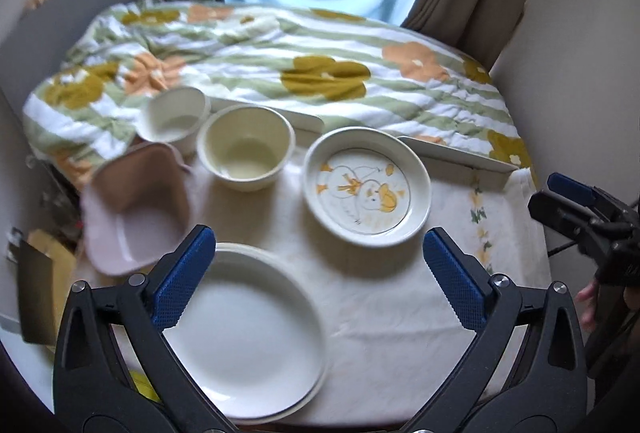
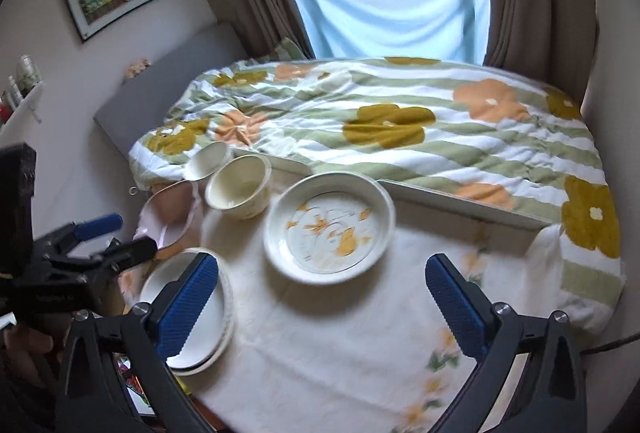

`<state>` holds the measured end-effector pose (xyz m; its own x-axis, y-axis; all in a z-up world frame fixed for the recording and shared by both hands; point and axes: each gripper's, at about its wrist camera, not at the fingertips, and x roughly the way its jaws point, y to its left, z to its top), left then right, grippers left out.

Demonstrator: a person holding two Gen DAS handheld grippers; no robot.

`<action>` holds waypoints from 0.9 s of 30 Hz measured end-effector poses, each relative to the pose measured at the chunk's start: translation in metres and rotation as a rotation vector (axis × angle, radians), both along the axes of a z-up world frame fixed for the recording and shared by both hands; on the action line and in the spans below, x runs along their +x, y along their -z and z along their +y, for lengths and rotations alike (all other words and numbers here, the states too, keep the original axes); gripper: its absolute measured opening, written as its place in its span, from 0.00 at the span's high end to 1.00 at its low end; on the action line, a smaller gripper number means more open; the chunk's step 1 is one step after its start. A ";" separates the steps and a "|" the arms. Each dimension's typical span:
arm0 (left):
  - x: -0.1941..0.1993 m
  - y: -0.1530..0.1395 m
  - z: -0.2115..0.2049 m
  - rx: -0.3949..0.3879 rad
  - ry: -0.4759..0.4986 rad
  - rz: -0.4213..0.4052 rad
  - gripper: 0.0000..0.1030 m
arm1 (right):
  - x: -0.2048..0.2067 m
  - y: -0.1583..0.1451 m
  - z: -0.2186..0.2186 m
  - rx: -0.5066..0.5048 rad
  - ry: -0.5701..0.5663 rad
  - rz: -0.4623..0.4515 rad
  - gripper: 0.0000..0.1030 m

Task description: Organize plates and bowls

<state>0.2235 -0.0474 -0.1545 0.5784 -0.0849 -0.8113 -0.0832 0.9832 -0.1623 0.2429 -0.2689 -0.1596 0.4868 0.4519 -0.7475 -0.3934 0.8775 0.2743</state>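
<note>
Both the left gripper (image 1: 320,281) and right gripper (image 2: 322,299) hung released and empty. The duck plate (image 1: 367,187) lay beyond the stacked white plates (image 1: 244,341), nearer the right gripper.

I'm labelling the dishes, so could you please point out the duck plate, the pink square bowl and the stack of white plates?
Duck plate (image 1: 366,187): left wrist view, on the painted centre.
Pink square bowl (image 1: 136,209): left wrist view, on its inner wall.
Stack of white plates (image 1: 248,337): left wrist view, on the top plate's centre.
</note>
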 end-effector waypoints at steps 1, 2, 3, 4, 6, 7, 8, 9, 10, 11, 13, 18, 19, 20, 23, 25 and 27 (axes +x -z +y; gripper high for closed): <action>0.009 0.007 -0.001 -0.025 -0.013 0.012 0.00 | 0.011 0.004 -0.003 -0.005 -0.010 0.023 0.00; 0.018 0.017 -0.001 -0.049 -0.030 0.030 0.00 | 0.026 0.011 -0.003 -0.023 -0.033 0.069 0.00; 0.025 0.024 0.000 -0.067 -0.044 0.044 0.00 | 0.035 0.018 -0.005 -0.038 -0.041 0.088 0.00; 0.034 0.035 0.002 -0.090 -0.066 0.070 0.00 | 0.044 0.024 -0.007 -0.053 -0.044 0.098 0.00; 0.051 0.060 0.010 -0.138 -0.101 0.119 0.00 | 0.060 0.035 -0.010 -0.072 -0.044 0.108 0.00; 0.056 0.069 0.013 -0.145 -0.114 0.134 0.00 | 0.073 0.047 -0.008 -0.072 -0.058 0.136 0.00; 0.063 0.079 0.016 -0.149 -0.126 0.152 0.00 | 0.082 0.056 -0.009 -0.067 -0.070 0.161 0.00; 0.069 0.089 0.018 -0.156 -0.135 0.170 0.02 | 0.092 0.065 -0.009 -0.068 -0.077 0.184 0.00; 0.075 0.100 0.019 -0.167 -0.142 0.190 0.04 | 0.104 0.079 -0.006 -0.072 -0.091 0.214 0.00; 0.081 0.109 0.019 -0.176 -0.148 0.208 0.08 | 0.113 0.089 -0.003 -0.073 -0.105 0.234 0.00; 0.091 0.126 0.018 -0.189 -0.148 0.250 0.21 | 0.128 0.109 0.002 -0.090 -0.124 0.267 0.02; 0.107 0.152 0.012 -0.183 -0.141 0.315 0.48 | 0.150 0.145 0.016 -0.104 -0.192 0.351 0.42; 0.109 0.155 0.011 -0.187 -0.142 0.320 0.51 | 0.152 0.149 0.017 -0.103 -0.203 0.357 0.46; 0.112 0.157 0.011 -0.187 -0.144 0.325 0.55 | 0.154 0.153 0.018 -0.101 -0.212 0.360 0.48; 0.116 0.160 0.010 -0.166 -0.143 0.324 0.69 | 0.160 0.160 0.023 -0.092 -0.244 0.373 0.68; 0.119 0.160 0.008 -0.156 -0.147 0.326 0.74 | 0.164 0.162 0.024 -0.092 -0.251 0.373 0.74; 0.122 0.160 0.007 -0.155 -0.144 0.327 0.79 | 0.167 0.164 0.025 -0.092 -0.257 0.369 0.82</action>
<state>0.3454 -0.0402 -0.3147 0.3065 -0.1580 -0.9387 -0.2905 0.9236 -0.2503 0.4094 -0.2438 -0.3233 0.0615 0.4468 -0.8925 -0.4924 0.7914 0.3623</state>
